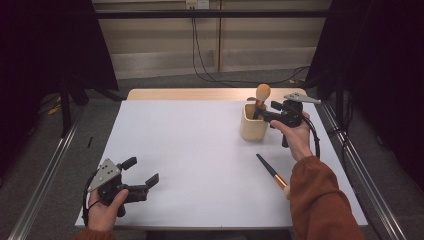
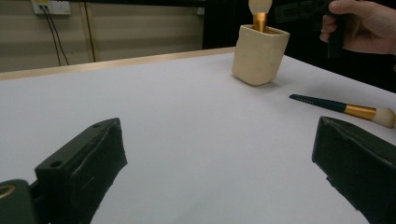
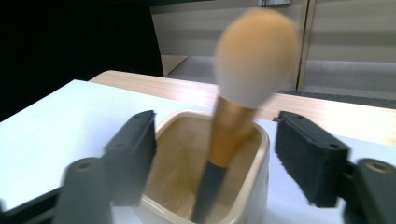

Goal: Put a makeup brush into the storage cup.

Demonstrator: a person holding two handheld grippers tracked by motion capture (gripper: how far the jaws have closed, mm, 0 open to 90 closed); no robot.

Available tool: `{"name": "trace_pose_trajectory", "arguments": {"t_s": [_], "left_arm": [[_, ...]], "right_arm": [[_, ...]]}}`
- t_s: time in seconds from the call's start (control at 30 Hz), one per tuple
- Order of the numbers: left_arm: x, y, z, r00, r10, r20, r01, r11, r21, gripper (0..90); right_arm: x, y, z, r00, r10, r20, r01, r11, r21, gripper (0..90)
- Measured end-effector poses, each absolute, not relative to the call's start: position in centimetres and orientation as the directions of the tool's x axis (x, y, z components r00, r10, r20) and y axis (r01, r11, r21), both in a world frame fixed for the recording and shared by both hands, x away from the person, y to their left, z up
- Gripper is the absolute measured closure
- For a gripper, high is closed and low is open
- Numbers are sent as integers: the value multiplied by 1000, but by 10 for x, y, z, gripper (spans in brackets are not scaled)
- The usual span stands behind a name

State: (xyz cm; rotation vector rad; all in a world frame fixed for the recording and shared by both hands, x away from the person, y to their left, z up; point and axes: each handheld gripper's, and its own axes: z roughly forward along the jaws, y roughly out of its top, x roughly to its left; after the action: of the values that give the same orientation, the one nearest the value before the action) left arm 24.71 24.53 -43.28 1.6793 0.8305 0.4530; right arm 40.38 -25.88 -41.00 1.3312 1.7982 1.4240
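Observation:
A cream square cup [image 1: 252, 127] stands on the white table [image 1: 190, 150] at the back right. A makeup brush [image 1: 263, 92] with a gold ferrule and a round tan head stands upright in it. My right gripper [image 1: 262, 111] hovers over the cup's rim with its jaws on either side of the brush stem and clear of it. In the right gripper view the brush [image 3: 233, 140] leans inside the cup [image 3: 252, 186], between the spread jaws of my right gripper [image 3: 219, 158]. My left gripper [image 1: 141, 171] rests open near the front left edge, holding nothing.
A second brush [image 1: 272, 172] with a dark handle lies flat on the table, in front of the cup and near the right forearm; it also appears as a brush [image 2: 345, 108] in the left gripper view. Metal rails [image 1: 45, 170] run along both sides of the table.

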Motion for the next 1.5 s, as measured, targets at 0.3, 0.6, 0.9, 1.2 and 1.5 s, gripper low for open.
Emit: {"name": "trace_pose_trajectory", "arguments": {"t_s": [0.3, 0.6, 0.9, 1.2, 1.5], "left_arm": [[247, 246, -433, 673, 727, -135, 293, -94, 951, 25], [247, 246, -433, 672, 729, -131, 291, -98, 952, 25], [248, 246, -433, 667, 732, -136, 291, -88, 953, 27], [247, 247, -432, 666, 734, -131, 285, -88, 955, 28], [247, 248, -432, 662, 738, -132, 284, -83, 955, 27]], "right_arm": [[397, -258, -409, -388, 905, 176, 367, -24, 930, 47], [383, -261, -406, -407, 895, 181, 342, -35, 939, 7], [366, -267, -410, -405, 898, 173, 339, -28, 940, 9], [344, -273, -405, -413, 895, 167, 319, -29, 947, 13], [326, -279, -410, -389, 909, 153, 320, -22, 947, 25]]}}
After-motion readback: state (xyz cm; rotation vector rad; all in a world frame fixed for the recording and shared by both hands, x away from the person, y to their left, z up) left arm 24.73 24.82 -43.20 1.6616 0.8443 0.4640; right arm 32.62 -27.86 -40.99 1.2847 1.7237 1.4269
